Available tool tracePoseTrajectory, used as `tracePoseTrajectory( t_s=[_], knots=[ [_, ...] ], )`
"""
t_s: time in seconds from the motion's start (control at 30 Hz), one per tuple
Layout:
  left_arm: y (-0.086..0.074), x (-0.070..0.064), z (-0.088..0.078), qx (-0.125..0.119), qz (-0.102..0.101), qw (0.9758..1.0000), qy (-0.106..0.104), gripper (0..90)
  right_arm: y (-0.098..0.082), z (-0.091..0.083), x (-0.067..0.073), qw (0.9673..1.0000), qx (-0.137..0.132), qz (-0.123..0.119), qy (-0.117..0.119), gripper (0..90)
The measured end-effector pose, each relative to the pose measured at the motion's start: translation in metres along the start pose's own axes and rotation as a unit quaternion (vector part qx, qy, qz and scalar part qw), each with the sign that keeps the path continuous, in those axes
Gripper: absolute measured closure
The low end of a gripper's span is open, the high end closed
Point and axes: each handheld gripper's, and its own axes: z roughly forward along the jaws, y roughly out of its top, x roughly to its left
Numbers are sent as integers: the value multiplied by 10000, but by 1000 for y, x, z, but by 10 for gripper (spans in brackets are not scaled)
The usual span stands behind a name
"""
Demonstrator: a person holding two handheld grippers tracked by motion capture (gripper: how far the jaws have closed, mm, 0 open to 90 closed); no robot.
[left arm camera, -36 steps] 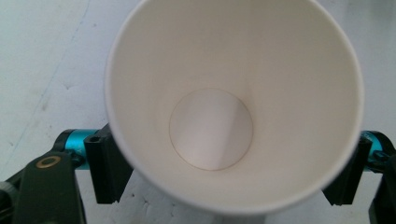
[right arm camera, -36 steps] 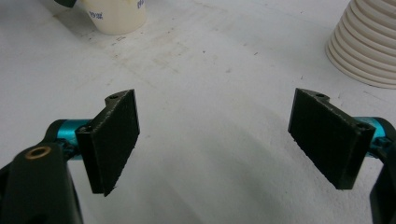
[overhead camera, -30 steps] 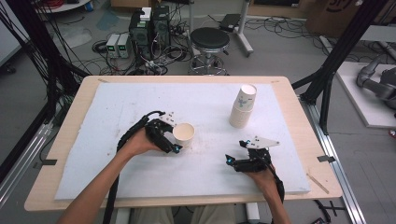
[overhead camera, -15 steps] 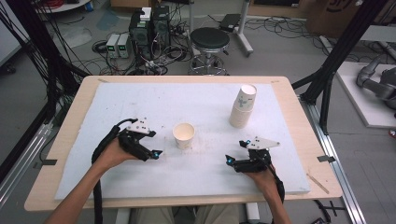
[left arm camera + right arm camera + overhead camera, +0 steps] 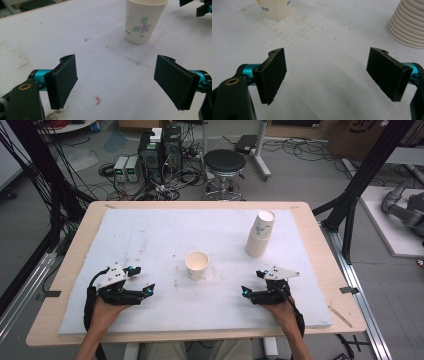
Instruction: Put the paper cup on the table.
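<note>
Now my left fingers [image 5: 148, 290] stand wide apart with nothing between them, low over the white pad [image 5: 150, 235] on the tabletop [image 5: 320, 250]. Ahead of them and off toward the right fingers stands the single paper cup [image 5: 197, 265] — upright, mouth up, a flower print on its side in the left gripper view [image 5: 145, 21], well apart from both pads. A small orange scrap [image 5: 98, 100] lies on the white pad just ahead of the left fingers. Further right, my right fingers [image 5: 246, 291] are wide too and hold nothing. Beyond them, a little to their right, stands the stack of paper cups [image 5: 260, 234] — its ribbed base shows past the right pad [image 5: 409, 22].
</note>
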Motion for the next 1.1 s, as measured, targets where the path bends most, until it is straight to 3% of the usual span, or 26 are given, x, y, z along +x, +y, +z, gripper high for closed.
tracePoseTrajectory(
  t_s=[0.17,0.27,0.53,0.77,1.1],
  knots=[
    [-8,0,-3,-200,-64,9993,297,187,0,0,0,10000,-7,-36,-3,169],
    [-14,2,-3,-257,-144,9990,341,187,0,0,0,10000,-8,-43,-11,169],
    [-16,6,-6,-457,-316,9977,387,189,0,0,0,10000,-18,40,-53,169],
    [-17,4,-7,-510,-196,9977,413,190,-1,-2,1,9999,-103,6,-101,169],
    [-17,4,-8,-545,-174,9975,413,191,-4,-6,0,9992,-385,48,-109,169]
  ],
)
